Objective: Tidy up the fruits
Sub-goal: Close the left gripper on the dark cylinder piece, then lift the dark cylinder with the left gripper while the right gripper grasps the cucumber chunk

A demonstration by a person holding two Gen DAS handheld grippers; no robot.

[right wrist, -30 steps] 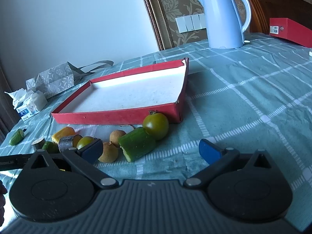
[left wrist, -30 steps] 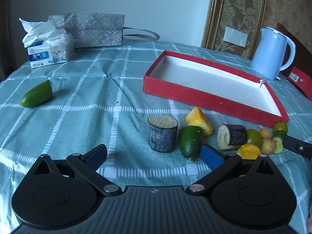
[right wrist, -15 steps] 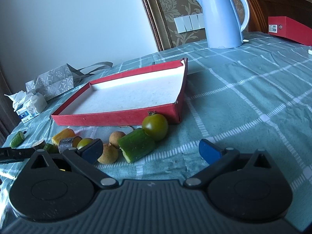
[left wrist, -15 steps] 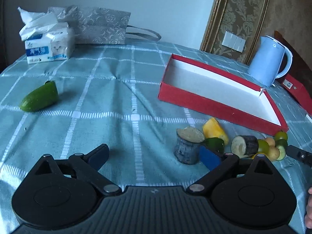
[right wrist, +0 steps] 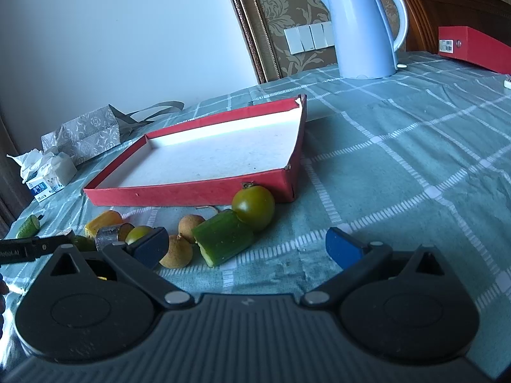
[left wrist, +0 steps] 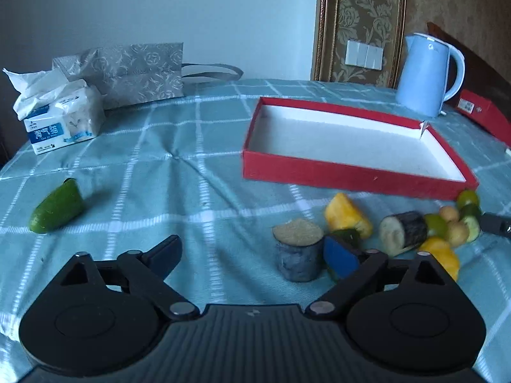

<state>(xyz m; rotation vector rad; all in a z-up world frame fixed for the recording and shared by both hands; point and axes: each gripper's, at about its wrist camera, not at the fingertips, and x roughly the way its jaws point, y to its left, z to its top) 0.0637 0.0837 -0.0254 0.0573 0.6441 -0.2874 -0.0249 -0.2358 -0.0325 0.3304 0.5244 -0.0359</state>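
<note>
Left gripper has its jaws spread wide but closing in, nothing pinched; bare checked tablecloth between the pads, and the grey cut stump sits just inside the blue right pad. Right gripper is spread wide too, gripping nothing, with the cucumber chunk and a longan lying in the gap.

The fruit pile hugs the near wall of the red tray: green tomato nearly touching that wall, yellow piece and eggplant slice next along. A lone cucumber half lies well apart on the left. Lots of open cloth on the right, up to the blue kettle.
</note>
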